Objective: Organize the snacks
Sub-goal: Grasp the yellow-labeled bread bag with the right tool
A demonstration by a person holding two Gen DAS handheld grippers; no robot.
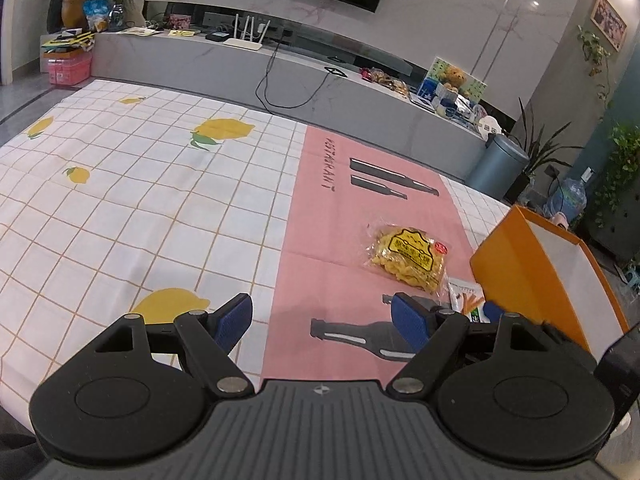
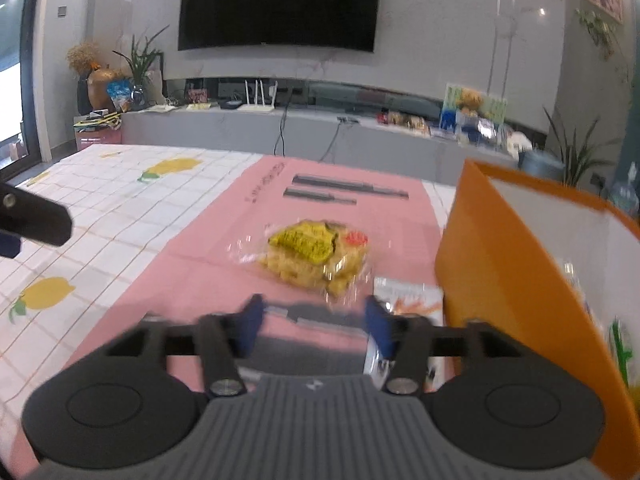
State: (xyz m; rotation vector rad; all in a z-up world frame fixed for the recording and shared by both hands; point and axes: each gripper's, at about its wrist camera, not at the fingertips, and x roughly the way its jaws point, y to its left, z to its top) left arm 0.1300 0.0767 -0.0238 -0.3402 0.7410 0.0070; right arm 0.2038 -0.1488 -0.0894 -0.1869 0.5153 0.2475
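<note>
A clear bag of yellow snacks (image 1: pixel 406 258) lies on the pink part of the tablecloth; it also shows in the right wrist view (image 2: pixel 316 254). A white packet with orange sticks (image 1: pixel 466 296) lies between it and the orange box (image 1: pixel 516 264); the packet (image 2: pixel 408 298) and box (image 2: pixel 492 264) also show in the right wrist view. My left gripper (image 1: pixel 322 318) is open and empty over the cloth. My right gripper (image 2: pixel 316 320) is open and empty, just short of the yellow snack bag, its right finger over the white packet. The box holds a packet (image 2: pixel 618 344) against its wall.
The table carries a lemon-print checked cloth (image 1: pixel 120 208) with a pink mat (image 1: pixel 332 208). Beyond the far edge stand a grey TV bench (image 1: pixel 280 64), a bin (image 1: pixel 498 168) and plants. The left gripper's finger (image 2: pixel 36 216) shows at the right view's left edge.
</note>
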